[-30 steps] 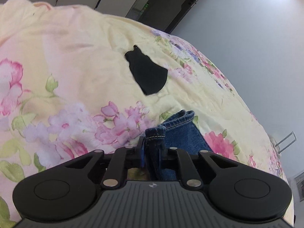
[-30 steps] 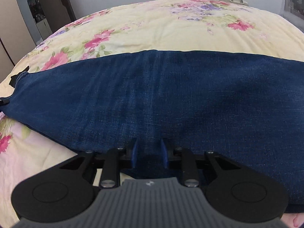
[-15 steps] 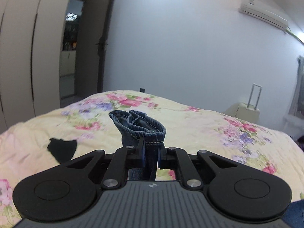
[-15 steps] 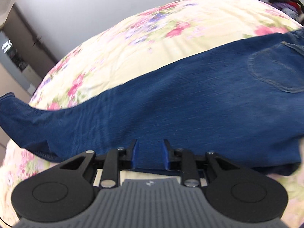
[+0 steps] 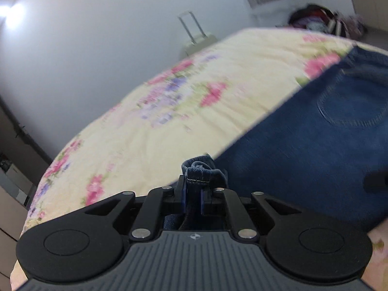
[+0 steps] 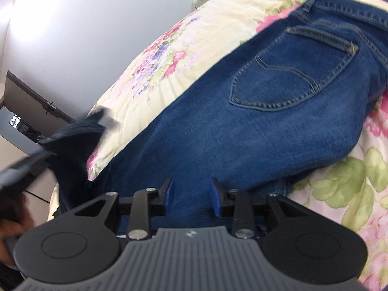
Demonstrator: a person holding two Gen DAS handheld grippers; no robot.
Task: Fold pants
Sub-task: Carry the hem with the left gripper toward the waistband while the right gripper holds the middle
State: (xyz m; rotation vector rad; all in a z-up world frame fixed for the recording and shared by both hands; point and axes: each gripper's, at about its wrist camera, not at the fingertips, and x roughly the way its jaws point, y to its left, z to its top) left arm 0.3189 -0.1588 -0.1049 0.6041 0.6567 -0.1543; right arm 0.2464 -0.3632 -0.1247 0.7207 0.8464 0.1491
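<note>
Left tool on jeans hem, floral bedspread beyond

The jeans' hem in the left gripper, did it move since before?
Yes. The hem, clamped in the left gripper, travelled across the floral bedspread toward the back pocket.

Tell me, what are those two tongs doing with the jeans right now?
Left tongs shut on jeans hem. Right tongs opening, denim between them. Jeans on floral bed. Nothing in the way.
</note>
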